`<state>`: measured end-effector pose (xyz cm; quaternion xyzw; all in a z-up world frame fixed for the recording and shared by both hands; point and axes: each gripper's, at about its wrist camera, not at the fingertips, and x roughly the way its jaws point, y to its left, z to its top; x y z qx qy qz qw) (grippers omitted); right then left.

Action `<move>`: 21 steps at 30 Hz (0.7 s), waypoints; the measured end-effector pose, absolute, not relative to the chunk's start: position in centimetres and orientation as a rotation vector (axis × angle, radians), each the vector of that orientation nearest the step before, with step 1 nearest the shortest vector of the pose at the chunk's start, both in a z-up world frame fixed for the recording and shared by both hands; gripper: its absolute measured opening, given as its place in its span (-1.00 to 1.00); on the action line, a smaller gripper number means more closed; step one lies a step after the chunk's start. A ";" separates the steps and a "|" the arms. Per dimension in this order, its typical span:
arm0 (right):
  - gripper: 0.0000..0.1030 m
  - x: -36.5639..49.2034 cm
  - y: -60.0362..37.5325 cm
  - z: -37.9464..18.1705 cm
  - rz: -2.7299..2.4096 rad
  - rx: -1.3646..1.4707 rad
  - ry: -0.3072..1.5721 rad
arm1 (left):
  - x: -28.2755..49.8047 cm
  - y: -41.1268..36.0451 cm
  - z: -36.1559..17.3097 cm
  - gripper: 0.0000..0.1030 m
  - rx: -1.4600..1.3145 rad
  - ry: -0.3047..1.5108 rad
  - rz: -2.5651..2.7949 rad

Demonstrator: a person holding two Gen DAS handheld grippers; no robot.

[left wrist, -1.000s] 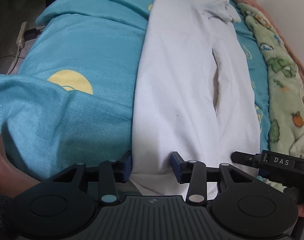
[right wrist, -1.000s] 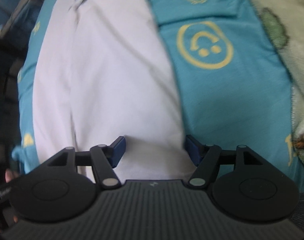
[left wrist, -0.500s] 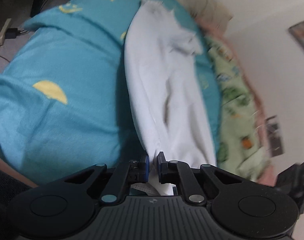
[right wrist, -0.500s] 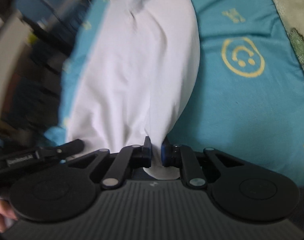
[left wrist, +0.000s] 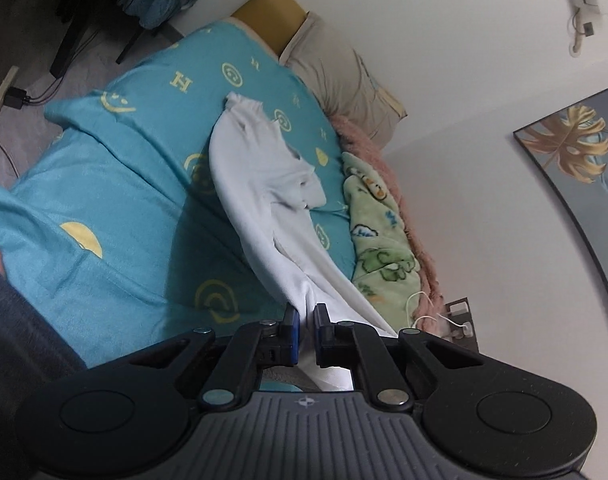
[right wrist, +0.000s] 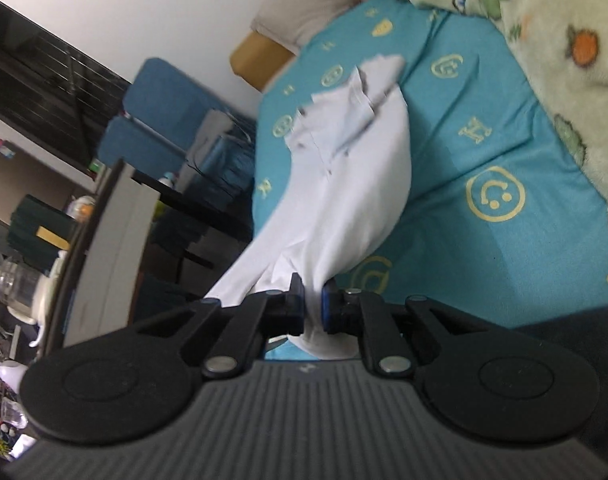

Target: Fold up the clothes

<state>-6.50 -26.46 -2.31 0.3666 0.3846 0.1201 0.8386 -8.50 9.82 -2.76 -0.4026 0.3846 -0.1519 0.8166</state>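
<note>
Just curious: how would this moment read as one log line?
left gripper: shut on white cloth garment | right gripper: shut on garment | near end raised

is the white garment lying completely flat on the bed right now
No, the left gripper is shut on the white garment, lifting its near end off the teal bedspread.

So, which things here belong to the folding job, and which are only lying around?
Part of the job:
- white garment, pinched at its near edge
- left gripper, shut on it
- right gripper, shut on it

Only lying around:
- teal bedspread
- green blanket
- beige pillow
- wall picture
</note>
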 end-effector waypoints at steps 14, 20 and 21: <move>-0.78 -10.2 -26.3 -3.8 0.269 0.806 0.772 | -12.5 9.3 -1.9 -0.86 -0.768 0.842 -0.278; -0.77 -4.0 -25.6 -4.1 0.246 0.732 0.726 | -6.6 7.6 -1.7 -0.85 -0.634 0.799 -0.234; -0.77 -3.0 -25.4 -4.2 0.242 0.720 0.719 | -5.3 7.4 -1.5 -0.85 -0.611 0.787 -0.229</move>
